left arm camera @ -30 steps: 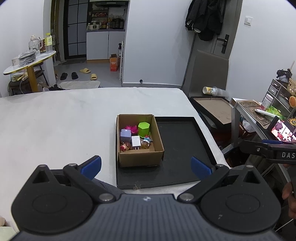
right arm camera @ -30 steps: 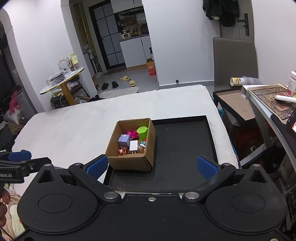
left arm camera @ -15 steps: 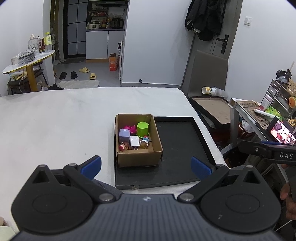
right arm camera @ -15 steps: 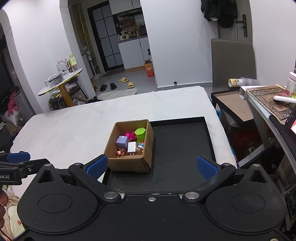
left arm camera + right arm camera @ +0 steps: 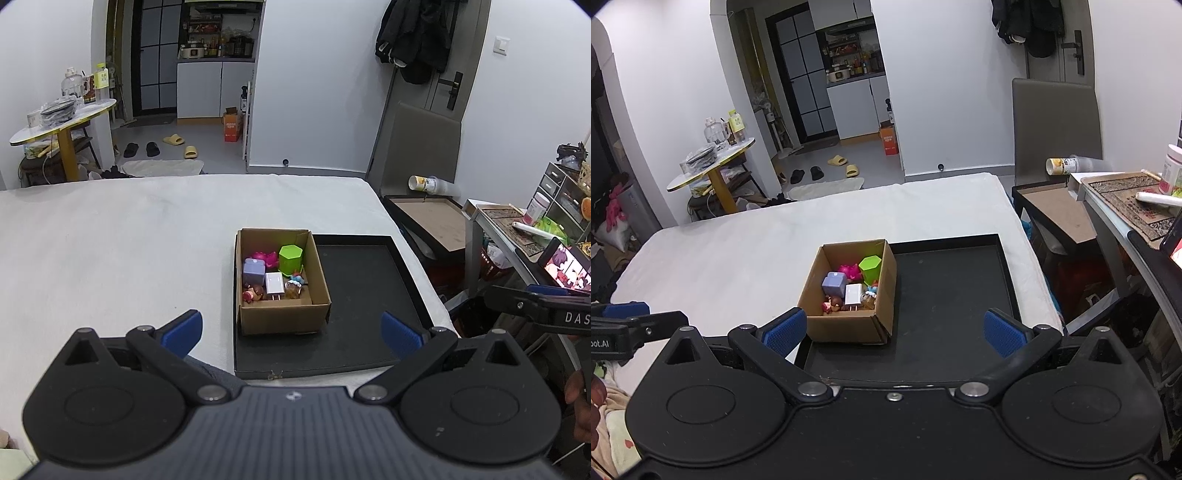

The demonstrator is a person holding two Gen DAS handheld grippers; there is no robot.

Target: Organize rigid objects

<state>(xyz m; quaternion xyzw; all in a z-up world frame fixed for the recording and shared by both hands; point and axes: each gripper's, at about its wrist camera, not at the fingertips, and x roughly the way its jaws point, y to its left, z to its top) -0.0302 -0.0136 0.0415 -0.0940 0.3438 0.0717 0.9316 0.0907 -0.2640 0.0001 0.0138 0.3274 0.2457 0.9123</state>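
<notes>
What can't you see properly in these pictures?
- Small toys at the cardboard box's near end: too small to identify in either view.
- Black tray's near edge: hidden by the right gripper in its own view.
- Phone screen: cut off by the left view's edge.

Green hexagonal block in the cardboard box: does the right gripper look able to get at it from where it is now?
Probably yes. The right gripper is open and empty, the cardboard box has no lid, and the green hexagonal block stands taller than its neighbours by the far right wall. That wall sits close, so room for a finger there looks tight.
</notes>
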